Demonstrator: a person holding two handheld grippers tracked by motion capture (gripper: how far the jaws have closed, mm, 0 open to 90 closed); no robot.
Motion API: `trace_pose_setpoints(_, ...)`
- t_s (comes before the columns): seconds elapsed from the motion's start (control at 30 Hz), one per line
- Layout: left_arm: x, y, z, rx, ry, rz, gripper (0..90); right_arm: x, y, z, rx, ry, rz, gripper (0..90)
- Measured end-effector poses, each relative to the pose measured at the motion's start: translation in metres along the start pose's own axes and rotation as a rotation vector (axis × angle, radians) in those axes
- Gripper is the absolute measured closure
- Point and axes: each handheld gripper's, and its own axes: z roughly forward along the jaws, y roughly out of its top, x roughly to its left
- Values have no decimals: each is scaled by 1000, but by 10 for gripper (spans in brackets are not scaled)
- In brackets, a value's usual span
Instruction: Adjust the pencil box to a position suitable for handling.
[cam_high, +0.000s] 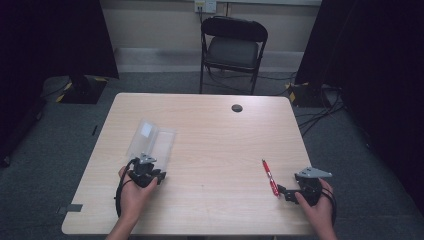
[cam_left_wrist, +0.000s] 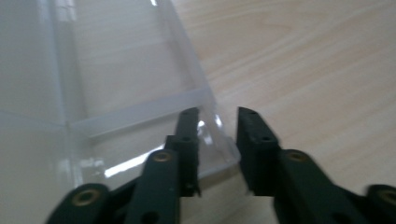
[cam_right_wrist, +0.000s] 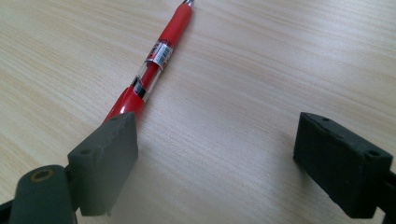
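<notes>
Left gripper (cam_left_wrist: 217, 140) narrowly parted astride clear case (cam_high: 150, 140) corner, unclamped | right gripper (cam_right_wrist: 215, 154) wide, empty; I'd centre on red pen (cam_right_wrist: 156, 60) at 11 o'clock.

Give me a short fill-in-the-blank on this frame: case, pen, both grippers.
1. The clear plastic case lies open in front of the ____ gripper.
2. The pen beside the right gripper is ____ in colour.
3. The right gripper's jaws stand wide ____.
4. Beyond the table stands a black folding ____.

Missing words: left; red; open; chair
</notes>
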Motion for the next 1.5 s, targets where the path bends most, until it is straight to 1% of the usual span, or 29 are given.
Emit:
trace_pose_setpoints(0.03,1,0,1,-6,7,6,678,0,0,0,0,0,0,132)
trace_pose_setpoints(0.07,2,0,1,-2,14,-3,652,0,0,0,0,0,0,132)
trace_pose_setpoints(0.1,2,0,2,-12,19,-14,652,0,0,0,0,0,0,132)
trace_pose_setpoints(0.13,3,0,2,-11,19,-13,624,0,0,0,0,0,0,132)
trace_pose_setpoints(0.17,3,0,4,-15,19,-25,620,0,0,0,0,0,0,132)
trace_pose_setpoints(0.23,3,1,5,-12,13,-32,630,0,0,0,1,0,0,132)
trace_pose_setpoints(0.27,3,1,6,-10,-2,-33,652,0,0,0,0,0,0,132)
trace_pose_setpoints(0.3,3,2,6,-2,-12,-29,710,0,0,0,1,1,0,132)
trace_pose_setpoints(0.33,1,3,7,2,-6,-20,771,0,0,0,0,0,0,132)
trace_pose_setpoints(0.43,2,4,7,8,-12,-13,773,0,0,0,0,0,0,132)
trace_pose_setpoints(0.47,2,4,9,-9,-23,-35,776,0,0,0,0,0,0,132)
trace_pose_setpoints(0.53,2,4,9,-8,-24,-30,782,0,0,0,0,0,0,132)
trace_pose_setpoints(0.57,3,4,8,-4,-25,-16,792,0,0,0,0,0,0,132)
trace_pose_setpoints(0.6,2,4,9,-10,-37,-21,819,0,0,0,0,0,0,132)
trace_pose_setpoints(0.7,-1,5,10,-15,-43,-20,837,0,0,0,0,0,0,132)
trace_pose_setpoints(0.77,-4,7,12,-7,-58,-6,842,0,0,0,0,1,0,132)
trace_pose_setpoints(0.8,-6,8,13,-4,-49,1,842,0,0,0,0,0,0,132)
trace_pose_setpoints(0.87,-10,11,16,-3,-64,12,841,0,0,0,0,0,0,132)
trace_pose_setpoints(0.93,-12,14,19,-14,-74,8,840,0,0,0,0,0,0,132)
trace_pose_setpoints(1.03,-18,19,24,-14,-84,23,840,0,0,0,0,0,0,132)
trace_pose_setpoints(1.13,-27,25,30,-19,-103,27,847,0,0,0,0,0,0,132)
trace_pose_setpoints(1.17,-29,26,30,-15,-104,38,850,0,0,0,0,0,0,132)
trace_pose_setpoints(1.2,-32,28,33,-17,-117,42,850,0,0,0,0,0,0,132)
trace_pose_setpoints(1.33,-42,35,41,-9,-130,59,849,0,0,0,0,0,0,132)
trace_pose_setpoints(1.37,-45,38,45,-8,-137,67,849,0,0,0,0,0,0,132)
trace_pose_setpoints(1.43,-48,41,50,-3,-133,86,847,0,0,0,0,0,0,132)
trace_pose_setpoints(1.47,-50,43,53,-2,-141,95,846,0,0,0,0,0,0,132)
trace_pose_setpoints(1.5,-51,45,55,2,-149,113,844,0,0,0,0,0,0,132)
